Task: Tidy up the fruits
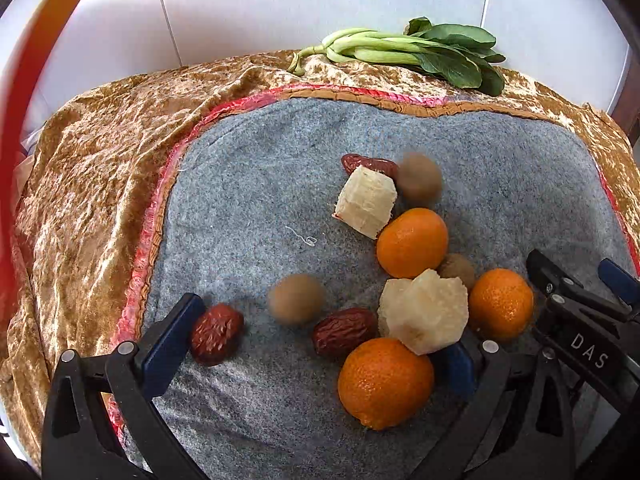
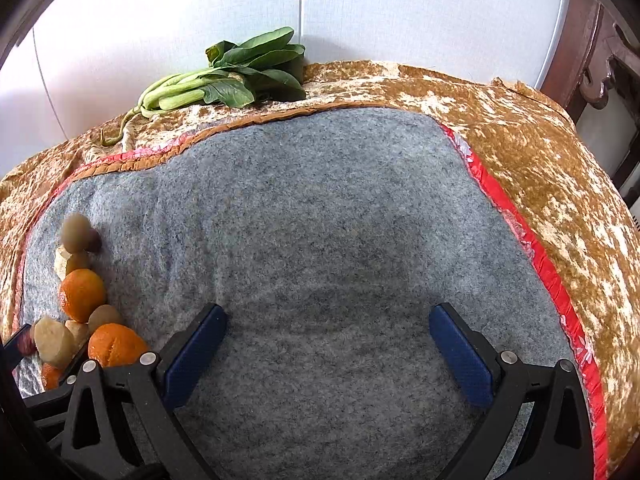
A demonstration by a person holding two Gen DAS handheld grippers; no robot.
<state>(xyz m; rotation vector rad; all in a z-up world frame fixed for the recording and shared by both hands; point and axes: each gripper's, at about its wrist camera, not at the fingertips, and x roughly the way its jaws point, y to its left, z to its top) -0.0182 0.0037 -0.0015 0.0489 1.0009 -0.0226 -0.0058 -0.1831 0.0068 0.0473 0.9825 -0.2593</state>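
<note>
A heap of fruit lies on the grey felt mat [image 1: 260, 200]: three oranges [image 1: 386, 384] [image 1: 412, 242] [image 1: 500, 304], three wrinkled red dates [image 1: 344, 332] [image 1: 216, 334] [image 1: 368, 164], three brown round fruits [image 1: 296, 298] and two pale peeled chunks [image 1: 424, 316] [image 1: 366, 200]. My left gripper [image 1: 320, 336] is open low over the heap; one date touches its left fingertip, and the near orange and a date lie between its fingers. My right gripper [image 2: 328, 316] is open over bare mat [image 2: 340, 220], with the heap [image 2: 82, 294] to its left.
A bunch of leafy greens [image 1: 420, 50] [image 2: 232, 76] lies at the back on the gold patterned cloth [image 1: 88, 168] by the white wall. An orange-red curved rim [image 1: 24, 100] crosses the left edge. Dark wooden furniture [image 2: 600, 60] stands at the far right.
</note>
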